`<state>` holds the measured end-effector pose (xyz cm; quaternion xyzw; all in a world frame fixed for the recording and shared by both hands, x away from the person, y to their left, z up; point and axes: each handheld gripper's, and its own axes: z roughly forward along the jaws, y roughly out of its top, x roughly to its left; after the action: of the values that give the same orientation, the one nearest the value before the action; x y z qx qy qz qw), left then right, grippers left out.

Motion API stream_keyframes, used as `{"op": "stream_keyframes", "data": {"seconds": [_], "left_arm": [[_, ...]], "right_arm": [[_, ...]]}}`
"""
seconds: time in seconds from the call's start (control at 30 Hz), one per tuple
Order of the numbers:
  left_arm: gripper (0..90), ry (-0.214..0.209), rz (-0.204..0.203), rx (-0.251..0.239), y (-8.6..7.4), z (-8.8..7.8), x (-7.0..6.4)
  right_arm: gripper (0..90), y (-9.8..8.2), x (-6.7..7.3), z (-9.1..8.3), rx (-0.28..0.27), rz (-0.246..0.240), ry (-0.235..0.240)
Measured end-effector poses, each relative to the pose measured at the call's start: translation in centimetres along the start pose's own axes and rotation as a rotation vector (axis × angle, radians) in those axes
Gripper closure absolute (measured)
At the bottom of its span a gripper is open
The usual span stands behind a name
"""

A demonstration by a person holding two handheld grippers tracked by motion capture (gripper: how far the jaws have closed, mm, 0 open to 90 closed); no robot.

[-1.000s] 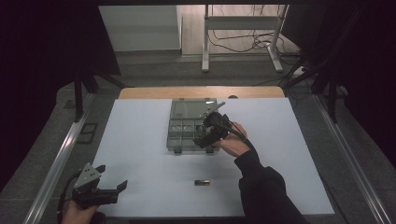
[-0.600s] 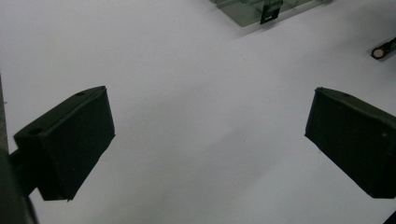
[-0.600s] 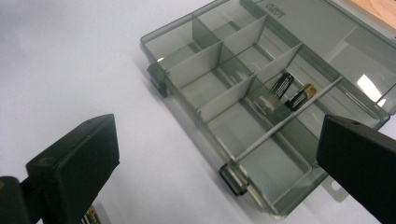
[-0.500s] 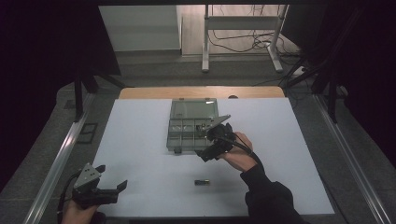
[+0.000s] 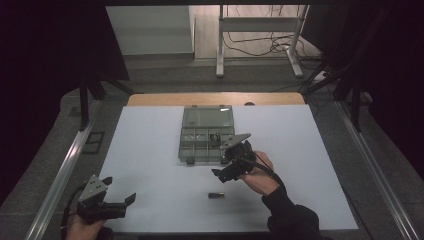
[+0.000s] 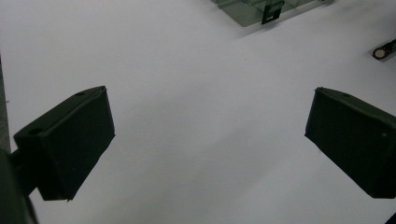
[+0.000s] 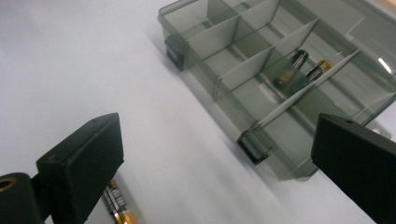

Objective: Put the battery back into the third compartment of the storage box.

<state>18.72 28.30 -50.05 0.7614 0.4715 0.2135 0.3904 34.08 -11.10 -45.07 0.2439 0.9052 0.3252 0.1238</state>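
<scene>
A clear grey compartment box [image 5: 194,146] lies open mid-table, its lid folded back. Two batteries [image 7: 292,65] rest in one compartment of the box [image 7: 243,60]. A loose battery [image 5: 216,195] lies on the white table in front of the box. My right gripper [image 5: 222,175] hovers open just in front of the box, above and slightly behind that battery. In the right gripper view the loose battery [image 7: 116,207] peeks out beside the left jaw of the right gripper [image 7: 217,123]. My left gripper [image 5: 119,190] stands open and empty at the near left corner.
The left gripper [image 6: 210,107] looks across bare white table [image 6: 187,140] toward the box's corner [image 6: 252,11] and the loose battery [image 6: 385,49]. Metal rails [image 5: 60,175] run along both table sides. A stand and cables sit beyond the far edge.
My right gripper has drawn back from over the box toward the near side, lowering toward the loose battery. The left gripper has stayed put.
</scene>
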Motion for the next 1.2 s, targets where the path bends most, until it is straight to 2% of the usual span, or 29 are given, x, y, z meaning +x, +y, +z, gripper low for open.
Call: {"op": "stream_keyframes", "data": {"seconds": [0.27, 0.47, 0.57, 0.73, 1.0, 1.2], "left_arm": [[1.8, 0.002, 0.003, 0.001, 0.0, 0.0, 0.0], [1.8, 0.004, 0.005, 0.002, 0.0, -0.1, -0.1], [1.8, 0.005, 0.004, 0.001, -0.1, -0.1, -0.1], [1.8, 0.007, 0.004, 0.001, -0.1, -0.2, -0.1], [1.8, 0.009, 0.008, 0.001, -0.2, -0.3, -0.2], [1.9, 0.008, 0.010, 0.001, -0.2, -0.3, -0.2]], "right_arm": [[1.8, -0.8, 1.1, -0.1, 0.041, 0.003, 0.007], [2.2, -1.2, 1.9, 0.0, 0.071, 0.013, 0.055], [8.0, -1.5, 2.6, 0.1, 0.095, -0.005, 0.033], [17.3, -2.1, 3.4, 0.5, 0.111, -0.018, 0.038], [35.5, -3.0, 4.6, 1.3, 0.148, -0.047, 0.095], [50.1, -3.6, 5.4, 2.3, 0.201, -0.073, 0.168]]}}
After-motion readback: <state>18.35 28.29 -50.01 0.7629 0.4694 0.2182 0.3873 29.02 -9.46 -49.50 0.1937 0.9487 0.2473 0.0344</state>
